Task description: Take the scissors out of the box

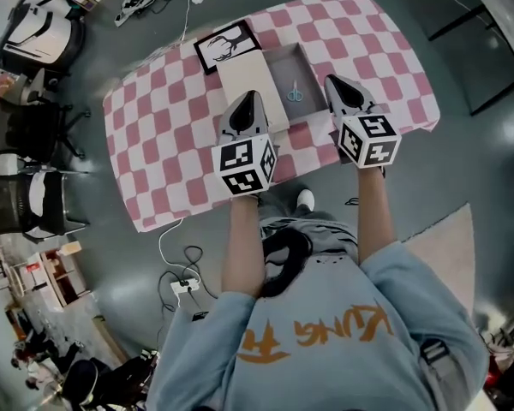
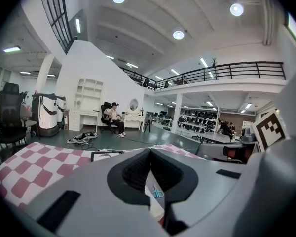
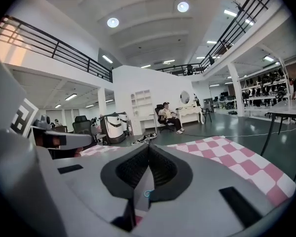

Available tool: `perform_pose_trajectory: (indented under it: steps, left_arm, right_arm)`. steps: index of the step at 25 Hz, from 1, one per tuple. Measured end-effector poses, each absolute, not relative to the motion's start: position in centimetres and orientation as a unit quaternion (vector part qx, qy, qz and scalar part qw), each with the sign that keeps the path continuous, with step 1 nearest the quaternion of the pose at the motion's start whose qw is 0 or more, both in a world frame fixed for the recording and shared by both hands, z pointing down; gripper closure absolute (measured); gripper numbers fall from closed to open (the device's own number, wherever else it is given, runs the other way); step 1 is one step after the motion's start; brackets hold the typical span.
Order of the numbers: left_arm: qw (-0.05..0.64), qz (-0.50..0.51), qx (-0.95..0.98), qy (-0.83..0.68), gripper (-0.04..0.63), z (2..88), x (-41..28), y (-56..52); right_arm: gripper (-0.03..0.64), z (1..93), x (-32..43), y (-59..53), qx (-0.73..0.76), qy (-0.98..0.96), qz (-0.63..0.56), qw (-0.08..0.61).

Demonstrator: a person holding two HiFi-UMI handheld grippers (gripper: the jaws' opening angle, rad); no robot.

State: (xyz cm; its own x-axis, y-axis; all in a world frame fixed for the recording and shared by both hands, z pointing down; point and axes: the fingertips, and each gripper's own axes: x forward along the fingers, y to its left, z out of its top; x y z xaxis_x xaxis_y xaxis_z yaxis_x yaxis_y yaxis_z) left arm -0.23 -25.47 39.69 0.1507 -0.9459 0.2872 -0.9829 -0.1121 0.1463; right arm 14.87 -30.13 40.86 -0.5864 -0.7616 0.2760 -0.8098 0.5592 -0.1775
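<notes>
The table (image 1: 154, 135) in its pink-and-white check cloth filled the middle of the head view. On it sat the open grey box (image 1: 310, 74), its cream lid (image 1: 244, 80) lying flat at the box's 9 o'clock side, touching it, with a black-framed picture (image 1: 227, 45) at 11 o'clock. The left hand-held gripper (image 1: 250, 97) hovered over the lid, jaws pressed together on nothing. The right hand-held gripper (image 1: 334, 82) hung at the box's 3 o'clock edge, jaws also closed and empty. Down in the box lay the small blue-handled scissors (image 1: 295, 92), with neither hand-held gripper touching them.
</notes>
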Motion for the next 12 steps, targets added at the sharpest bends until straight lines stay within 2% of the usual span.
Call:
perform_pose_trajectory:
  steps: [12]
  left_arm:
    - [0.206,0.075,0.747,-0.628,0.575,44.7,-2.7,-29.5]
  right_arm:
    - [0.620,46.8,11.7,-33.4,0.447,-0.858,0.192,0.162]
